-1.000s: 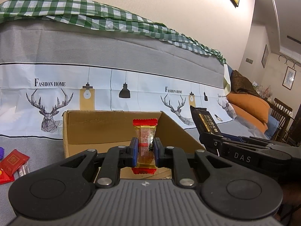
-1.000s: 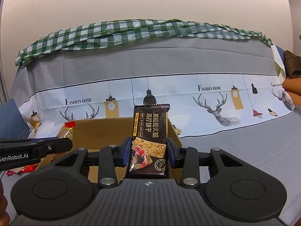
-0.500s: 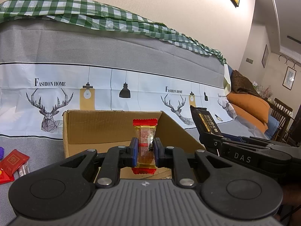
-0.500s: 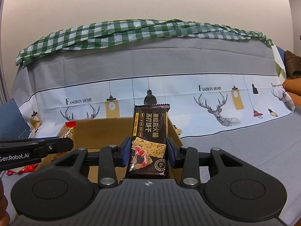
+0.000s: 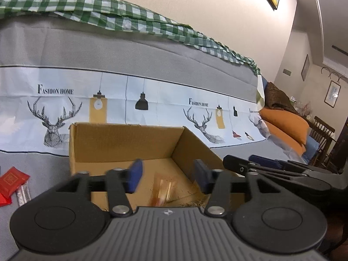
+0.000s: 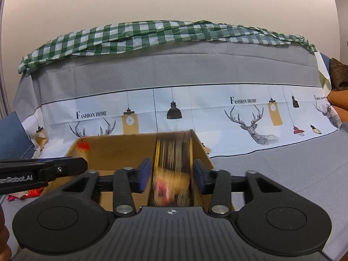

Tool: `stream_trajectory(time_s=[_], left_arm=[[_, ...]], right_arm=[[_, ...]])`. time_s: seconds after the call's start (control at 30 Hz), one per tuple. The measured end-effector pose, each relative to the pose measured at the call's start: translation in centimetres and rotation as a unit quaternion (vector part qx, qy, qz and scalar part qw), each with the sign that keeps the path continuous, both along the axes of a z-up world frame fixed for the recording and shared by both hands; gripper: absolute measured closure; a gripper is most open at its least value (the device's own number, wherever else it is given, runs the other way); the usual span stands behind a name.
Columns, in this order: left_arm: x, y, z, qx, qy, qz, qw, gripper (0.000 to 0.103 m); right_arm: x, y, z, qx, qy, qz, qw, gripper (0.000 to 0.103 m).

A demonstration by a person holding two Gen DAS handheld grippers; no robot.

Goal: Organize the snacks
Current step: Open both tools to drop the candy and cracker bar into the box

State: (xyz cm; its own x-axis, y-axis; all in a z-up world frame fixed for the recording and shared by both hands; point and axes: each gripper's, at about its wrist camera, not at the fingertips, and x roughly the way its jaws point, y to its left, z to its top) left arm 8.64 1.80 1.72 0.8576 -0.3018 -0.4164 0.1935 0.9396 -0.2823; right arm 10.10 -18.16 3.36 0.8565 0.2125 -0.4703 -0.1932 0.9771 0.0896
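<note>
Both grips let go since the earlier frames: the candy that stood pinched upright in the left gripper and the cracker pack that stood in the right gripper are now falling. Left jaws are opening, pads clear; the candy shows as an orange blur below centre frame, dropping toward the floor of the box. Right jaws are opening too, with the cracker pack streaked vertically between the pads but no longer pressed, against the box's right wall at centre frame. Step in hand: release of two snacks into the box, judged nearly done. Loose red packets lie at the left edge on the grey cover. Next move likely calls for backing both grippers out of the box and reaching left for those packets.
</note>
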Motion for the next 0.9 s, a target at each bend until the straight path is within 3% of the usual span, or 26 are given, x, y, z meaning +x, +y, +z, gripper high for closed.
stream_trajectory(time_s=[0.1,0.37,0.43,0.53,0.6,0.7,0.77,0.83,0.9], left_arm=[[0.0,0.3,0.0,-0.003,0.0,0.006,1.0,0.045],[-0.8,2.9,0.1,-0.032,0.016,0.024,0.9991,0.045],[-1.2,3.8,0.2,-0.035,0.022,0.028,0.9988,0.048],[-2.1,5.5,0.1,-0.037,0.038,0.04,0.9978,0.06],[-2.9,7.2,-0.1,-0.053,0.058,0.047,0.9958,0.067],[-3.8,10.0,-0.1,-0.044,0.073,0.054,0.9949,0.068],[-4.2,12.2,-0.4,-0.041,0.081,0.072,0.9933,0.068],[-4.7,14.8,-1.5,-0.074,0.096,0.1,0.9876,0.068],[-5.1,17.1,-2.8,-0.102,0.128,0.139,0.9766,0.068]], right_arm=[[0.0,0.1,0.0,0.0,-0.001,0.0,1.0,0.037],[-0.1,0.8,0.1,0.013,0.004,-0.01,1.0,0.037],[-0.3,1.2,0.2,0.017,0.003,-0.01,1.0,0.038],[-0.8,2.1,0.4,0.025,-0.001,-0.006,1.0,0.038],[-1.2,3.0,0.5,0.032,-0.003,0.003,0.999,0.047],[-1.8,4.3,0.7,0.042,-0.002,0.017,0.999,0.062],[-2.2,5.5,0.8,0.049,0.0,0.031,0.998,0.067],[-2.5,6.9,1.1,0.056,-0.003,0.047,0.997,0.068],[-3.0,8.2,1.3,0.06,-0.008,0.065,0.996,0.068]])
